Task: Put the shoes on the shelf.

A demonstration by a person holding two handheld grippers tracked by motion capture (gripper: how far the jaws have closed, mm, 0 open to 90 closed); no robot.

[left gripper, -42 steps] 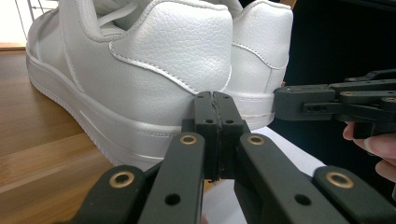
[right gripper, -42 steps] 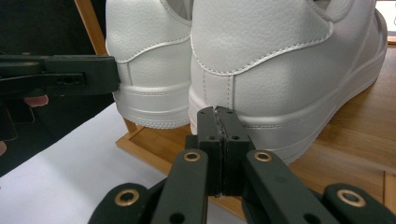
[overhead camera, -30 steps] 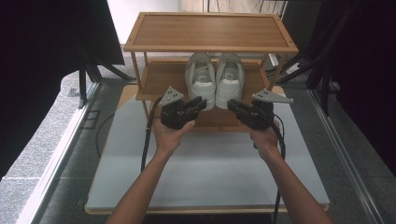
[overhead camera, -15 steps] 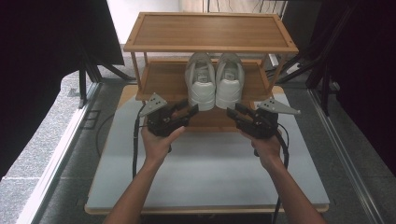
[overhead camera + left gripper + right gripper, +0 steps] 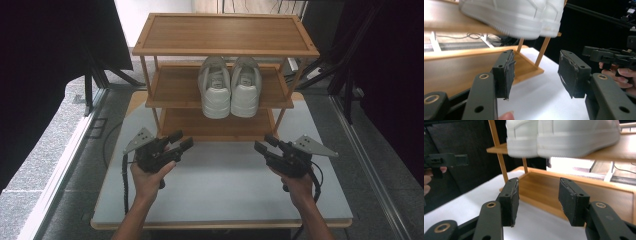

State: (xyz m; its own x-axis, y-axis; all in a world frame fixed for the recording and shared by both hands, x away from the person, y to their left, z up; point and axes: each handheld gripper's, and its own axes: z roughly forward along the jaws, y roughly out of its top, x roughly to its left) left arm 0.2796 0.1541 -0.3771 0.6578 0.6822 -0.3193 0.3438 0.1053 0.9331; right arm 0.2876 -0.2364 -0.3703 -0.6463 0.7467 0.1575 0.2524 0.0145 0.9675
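- A wooden rack (image 5: 225, 35) with three shelves stands at the far end of a white table (image 5: 220, 195).
- A pair of white shoes sits on the middle shelf (image 5: 172, 90), side by side and touching, toes toward the person.
- The left shoe (image 5: 215, 87) and the right shoe (image 5: 246, 86) both reach the front edge of that shelf, their toes slightly over it.
- The bottom shelf (image 5: 215, 125) lies bare below them.
- The left gripper (image 5: 180, 142) is held above the table just in front of the rack's left front post, pointing toward the rack and inward.
- Its jaws stand apart with nothing between them; in the left gripper view the gap shows white table and the rack's lower shelf, with the shoe soles above.
- The right gripper (image 5: 264, 146) is held above the table near the rack's right front post, pointing inward and toward the rack.
- Its jaws are likewise spread and hold nothing; the right gripper view looks under the shoes at the bottom shelf.
- The two grippers are well apart from each other, and neither touches the rack or the shoes.
- The left hand (image 5: 147, 175) and right hand (image 5: 297, 182) grasp the gripper handles, with cables trailing from them.
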